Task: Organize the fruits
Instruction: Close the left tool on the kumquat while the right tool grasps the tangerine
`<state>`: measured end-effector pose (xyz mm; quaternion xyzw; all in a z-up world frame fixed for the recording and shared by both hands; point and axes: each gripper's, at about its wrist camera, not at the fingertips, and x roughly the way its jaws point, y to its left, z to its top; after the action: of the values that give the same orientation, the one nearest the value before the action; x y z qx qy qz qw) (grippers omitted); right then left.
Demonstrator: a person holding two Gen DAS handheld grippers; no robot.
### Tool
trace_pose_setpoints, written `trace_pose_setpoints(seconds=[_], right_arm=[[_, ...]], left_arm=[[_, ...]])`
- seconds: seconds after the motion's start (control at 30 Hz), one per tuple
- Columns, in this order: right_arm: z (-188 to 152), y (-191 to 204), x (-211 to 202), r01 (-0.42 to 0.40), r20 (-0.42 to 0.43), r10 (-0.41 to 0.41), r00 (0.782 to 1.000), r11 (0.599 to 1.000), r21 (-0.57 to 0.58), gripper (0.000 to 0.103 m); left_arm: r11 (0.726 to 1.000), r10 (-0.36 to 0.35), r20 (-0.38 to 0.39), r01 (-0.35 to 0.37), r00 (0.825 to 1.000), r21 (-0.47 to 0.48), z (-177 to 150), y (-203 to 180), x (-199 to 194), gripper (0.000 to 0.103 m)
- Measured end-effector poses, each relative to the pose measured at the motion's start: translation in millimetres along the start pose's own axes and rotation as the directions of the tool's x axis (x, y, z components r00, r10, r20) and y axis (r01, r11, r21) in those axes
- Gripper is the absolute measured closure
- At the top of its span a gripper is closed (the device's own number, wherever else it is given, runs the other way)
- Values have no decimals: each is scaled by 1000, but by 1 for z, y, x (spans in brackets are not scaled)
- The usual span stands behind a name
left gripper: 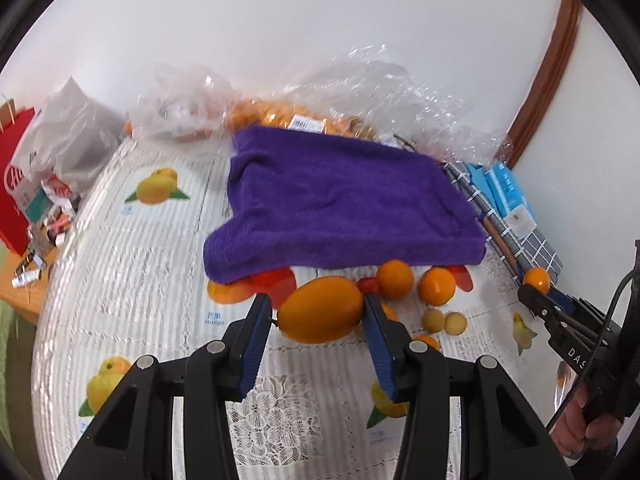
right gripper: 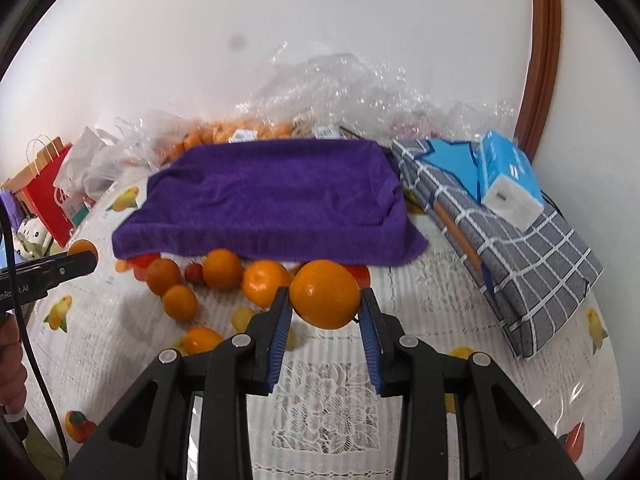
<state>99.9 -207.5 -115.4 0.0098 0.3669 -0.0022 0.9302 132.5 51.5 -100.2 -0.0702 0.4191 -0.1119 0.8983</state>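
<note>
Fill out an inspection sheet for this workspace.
Surface: tablecloth, lace with printed fruit.
Job's things: mango; orange; loose oranges at the front edge of the purple towel.
Clutter: clear bags, checked cloth bundle, blue box, red paper bag.
Grippers: left gripper shut on mango; right gripper shut on orange.
Cables: black cable by the left gripper.
Surroundings: white wall, brown frame.

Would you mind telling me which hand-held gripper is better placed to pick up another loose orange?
Neither: the left hand-held gripper already clamps a mango, and the right hand-held gripper an orange.
</note>
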Motion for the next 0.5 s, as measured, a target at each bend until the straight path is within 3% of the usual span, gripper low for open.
trace_pose_setpoints(seconds=[0.5], right_arm=[[27, 1, -10, 12, 21, -13, 1000, 999, 34, 70]], left_arm=[[999, 41, 39, -42, 998, 10, 28, -6, -15, 59]])
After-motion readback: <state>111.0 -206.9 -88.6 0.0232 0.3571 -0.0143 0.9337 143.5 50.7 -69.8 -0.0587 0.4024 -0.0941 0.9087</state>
